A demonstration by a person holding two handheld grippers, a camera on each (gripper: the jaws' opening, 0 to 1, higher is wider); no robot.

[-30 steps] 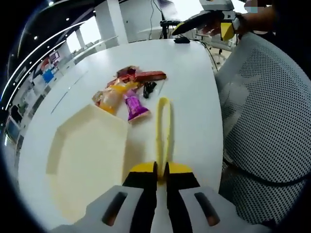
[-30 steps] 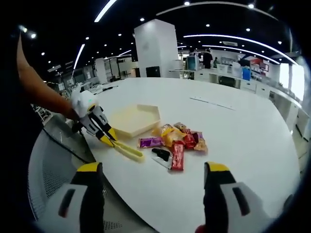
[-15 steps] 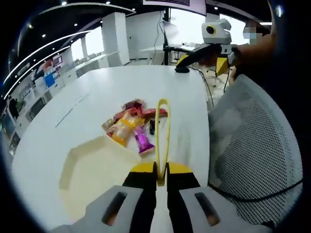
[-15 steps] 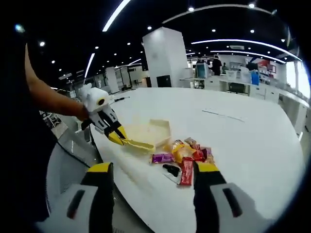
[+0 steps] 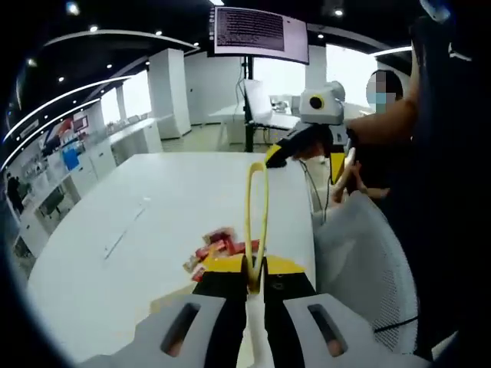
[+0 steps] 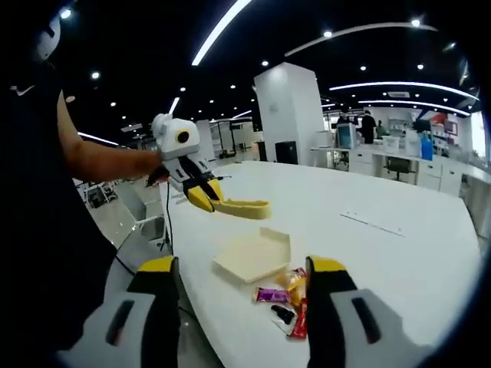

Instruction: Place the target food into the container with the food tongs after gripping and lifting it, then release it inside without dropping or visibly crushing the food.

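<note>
My left gripper (image 5: 255, 270) is shut on the closed end of the yellow food tongs (image 5: 257, 201), which stick up and forward above the white table (image 5: 153, 199). From the right gripper view, the left gripper (image 6: 207, 199) holds the tongs (image 6: 244, 208) in the air, above and left of the cream hexagonal container (image 6: 257, 257). A heap of wrapped snacks (image 6: 288, 297) lies just beyond the container; the snacks (image 5: 217, 245) also lie below the tongs. My right gripper (image 6: 242, 265) is open and holds nothing. It hangs off the table edge as the right gripper (image 5: 307, 153).
A person's arm (image 6: 107, 161) holds the left gripper. A white mesh chair (image 5: 360, 261) stands at the table's edge on the right. A flat strip (image 6: 372, 222) lies farther out on the table. Desks and a pillar stand in the office behind.
My left gripper has lifted the tongs off the table and raised them above the container. The right gripper's jaws have drawn slightly closer together but stay open.
</note>
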